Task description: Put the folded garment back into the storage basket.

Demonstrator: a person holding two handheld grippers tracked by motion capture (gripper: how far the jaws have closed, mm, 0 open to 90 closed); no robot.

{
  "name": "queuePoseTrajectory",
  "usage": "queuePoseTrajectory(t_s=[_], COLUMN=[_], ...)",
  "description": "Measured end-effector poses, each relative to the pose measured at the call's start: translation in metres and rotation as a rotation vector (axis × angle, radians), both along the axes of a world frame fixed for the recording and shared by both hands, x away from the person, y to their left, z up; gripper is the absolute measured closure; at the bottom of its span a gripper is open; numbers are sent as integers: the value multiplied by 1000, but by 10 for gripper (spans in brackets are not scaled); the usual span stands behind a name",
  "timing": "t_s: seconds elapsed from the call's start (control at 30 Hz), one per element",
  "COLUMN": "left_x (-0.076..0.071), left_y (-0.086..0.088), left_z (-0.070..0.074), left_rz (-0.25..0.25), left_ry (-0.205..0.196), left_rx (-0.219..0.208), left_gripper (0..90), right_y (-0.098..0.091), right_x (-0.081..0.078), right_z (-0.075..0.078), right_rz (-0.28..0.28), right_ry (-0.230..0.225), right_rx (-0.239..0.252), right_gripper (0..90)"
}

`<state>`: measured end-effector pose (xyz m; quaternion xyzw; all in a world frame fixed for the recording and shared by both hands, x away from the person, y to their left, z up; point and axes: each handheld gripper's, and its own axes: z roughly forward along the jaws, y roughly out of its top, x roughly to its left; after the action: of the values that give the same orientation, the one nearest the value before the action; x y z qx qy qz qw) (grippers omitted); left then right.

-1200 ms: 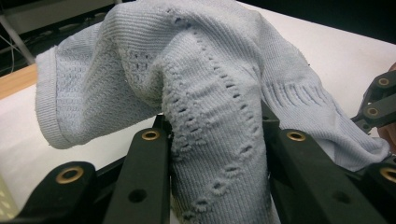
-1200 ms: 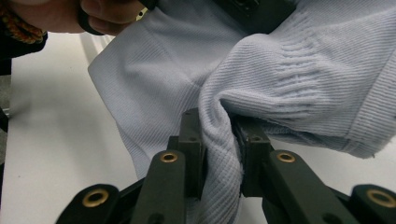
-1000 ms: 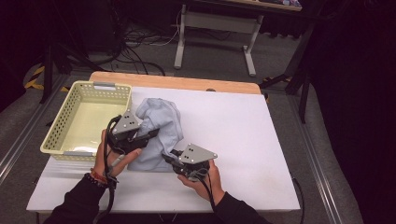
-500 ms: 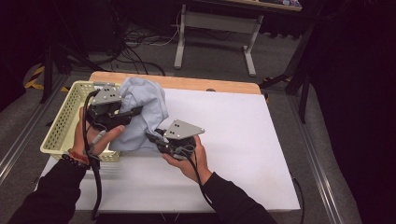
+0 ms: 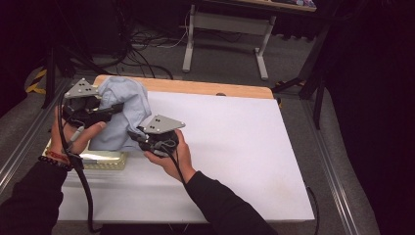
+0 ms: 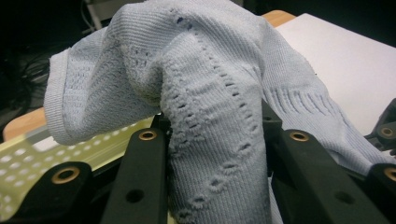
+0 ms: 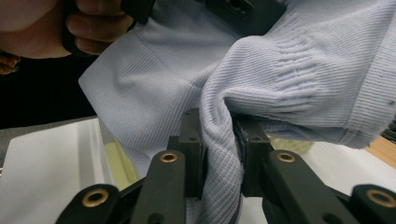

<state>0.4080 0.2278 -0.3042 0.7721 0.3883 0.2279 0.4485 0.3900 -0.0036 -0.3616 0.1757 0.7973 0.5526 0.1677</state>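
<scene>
Both tongs, left point(image 5: 110, 108) and right point(image 5: 139, 134), grip the pale blue knit garment point(image 5: 122, 105), now lifted off the tabletop point(image 5: 235, 132) over the basket point(image 5: 105, 160) at its left edge.

No words, numbers, labels or signs can be read anywhere in these pictures.

High camera overhead; jaw cameras close, sharing sweater point(image 5: 122, 112).
</scene>
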Motion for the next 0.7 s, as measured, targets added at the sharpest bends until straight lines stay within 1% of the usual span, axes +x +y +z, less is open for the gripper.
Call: queuePoseTrajectory(t_s=[0.1,0.23,0.3,0.37,0.4,0.43,0.47,0.53,0.63,0.67,0.7], left_x=[3,9,13,16,16,18,20,23,26,27,29], left_y=[10,25,29,33,33,35,37,39,41,42,43], left_z=[-5,-16,-20,-26,-26,-28,-32,-37,-43,-45,-47], left_rz=[21,46,61,70,70,74,84,92,104,108,109], left_ry=[8,40,57,66,66,71,83,94,113,115,134], left_rx=[0,1,0,18,18,28,32,47,81,85,79], left_gripper=[631,629,629,628,627,624,623,617,603,597,590], right_y=[12,29,36,42,45,48,50,53,59,60,61], right_x=[4,8,11,14,16,17,18,19,22,22,22], right_z=[-5,-13,-18,-23,-26,-28,-30,-34,-41,-43,-44], right_rz=[6,2,-1,-5,-8,-9,-10,-13,-13,-11,-11], right_ry=[13,30,45,63,70,78,82,95,121,125,128], right_rx=[2,-3,-6,-7,-12,-14,-16,-17,-17,-19,-19], right_gripper=[758,757,756,755,755,754,754,751,739,736,728])
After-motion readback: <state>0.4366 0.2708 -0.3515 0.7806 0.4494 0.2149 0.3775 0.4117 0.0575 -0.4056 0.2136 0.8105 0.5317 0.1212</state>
